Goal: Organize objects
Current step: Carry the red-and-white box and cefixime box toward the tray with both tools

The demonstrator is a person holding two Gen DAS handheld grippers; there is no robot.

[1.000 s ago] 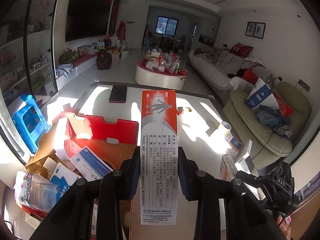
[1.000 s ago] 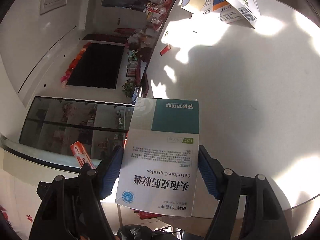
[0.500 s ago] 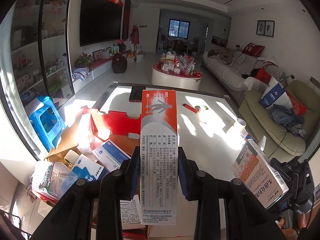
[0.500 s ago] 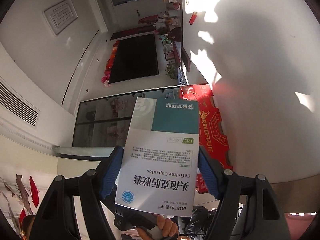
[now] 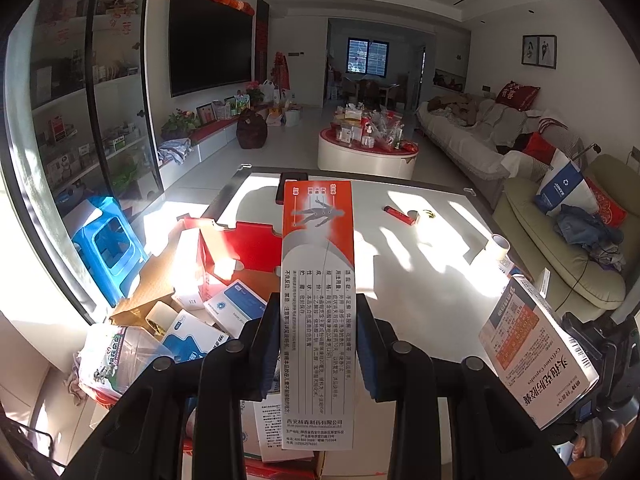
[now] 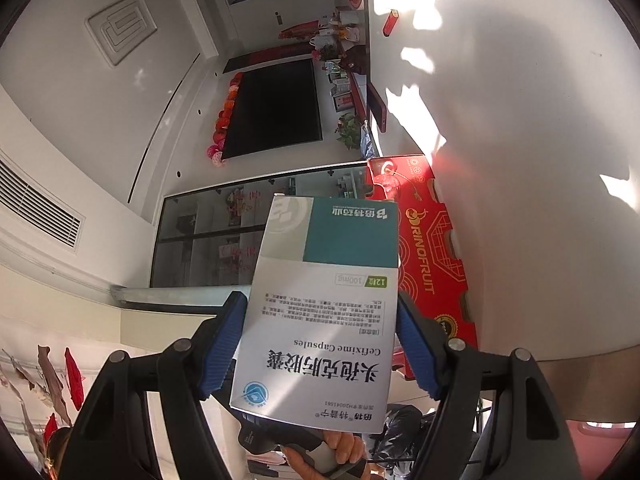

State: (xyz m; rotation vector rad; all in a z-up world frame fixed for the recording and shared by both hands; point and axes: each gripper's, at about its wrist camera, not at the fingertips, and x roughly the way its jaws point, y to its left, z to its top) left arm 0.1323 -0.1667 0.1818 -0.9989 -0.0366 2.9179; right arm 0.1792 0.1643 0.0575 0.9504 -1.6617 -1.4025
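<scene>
My left gripper [image 5: 318, 320] is shut on a long narrow red-and-white medicine box [image 5: 318, 280], held above the near edge of the white table [image 5: 420, 248]. An open red carton [image 5: 244, 240] with several medicine boxes inside lies just below and to its left. My right gripper [image 6: 320, 340] is shut on a white-and-teal Cefixime capsule box [image 6: 324, 320], turned sideways. That same box [image 5: 536, 356] shows low on the right in the left wrist view. Beyond it, in the right wrist view, is the red carton [image 6: 428, 248].
A red lighter [image 5: 398, 215], a tape roll [image 5: 500, 245] and a dark phone [image 5: 280, 192] lie on the table. A blue stool [image 5: 108, 240] and a plastic-wrapped pack [image 5: 116, 356] are off its left side. A hand [image 6: 340, 452] holds the other gripper's handle.
The left view has tilted up toward the room while keeping its box. The right gripper has swung its box toward the red carton, and it now appears at the right of the left view.
</scene>
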